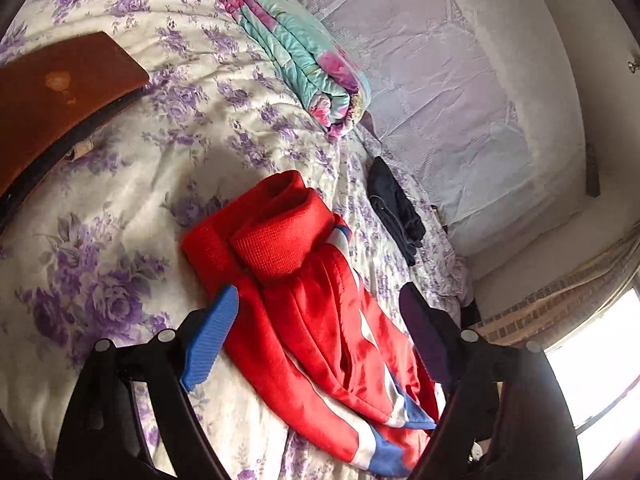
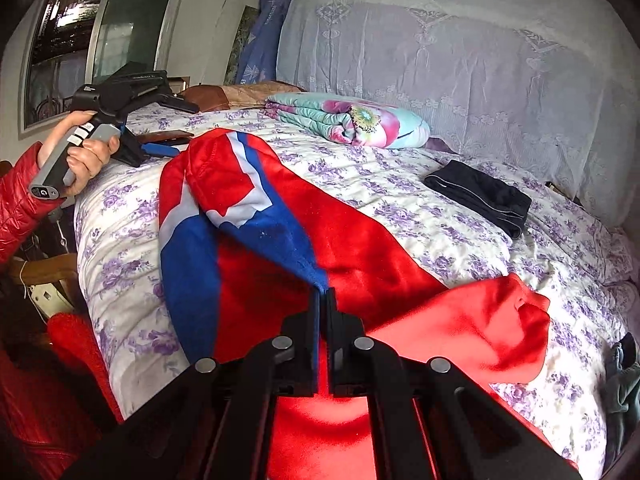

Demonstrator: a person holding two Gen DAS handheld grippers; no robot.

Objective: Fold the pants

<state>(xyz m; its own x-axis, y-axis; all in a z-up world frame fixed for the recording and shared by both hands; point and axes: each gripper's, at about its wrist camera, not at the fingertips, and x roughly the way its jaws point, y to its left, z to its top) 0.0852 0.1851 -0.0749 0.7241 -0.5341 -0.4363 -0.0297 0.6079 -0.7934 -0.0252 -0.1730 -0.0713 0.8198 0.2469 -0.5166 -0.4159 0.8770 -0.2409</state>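
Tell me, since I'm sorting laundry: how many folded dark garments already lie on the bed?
1. A folded black garment lies on the floral bedspread near the lace-draped headboard, beyond the red pants and right of the rolled quilt. Others may sit out of view.

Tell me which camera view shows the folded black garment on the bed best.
The right wrist view: the folded black garment lies flat and unobstructed on the floral bedspread, its pale edge trim visible. The left wrist view shows it only as a narrow, distorted dark strip near the bed's far edge.
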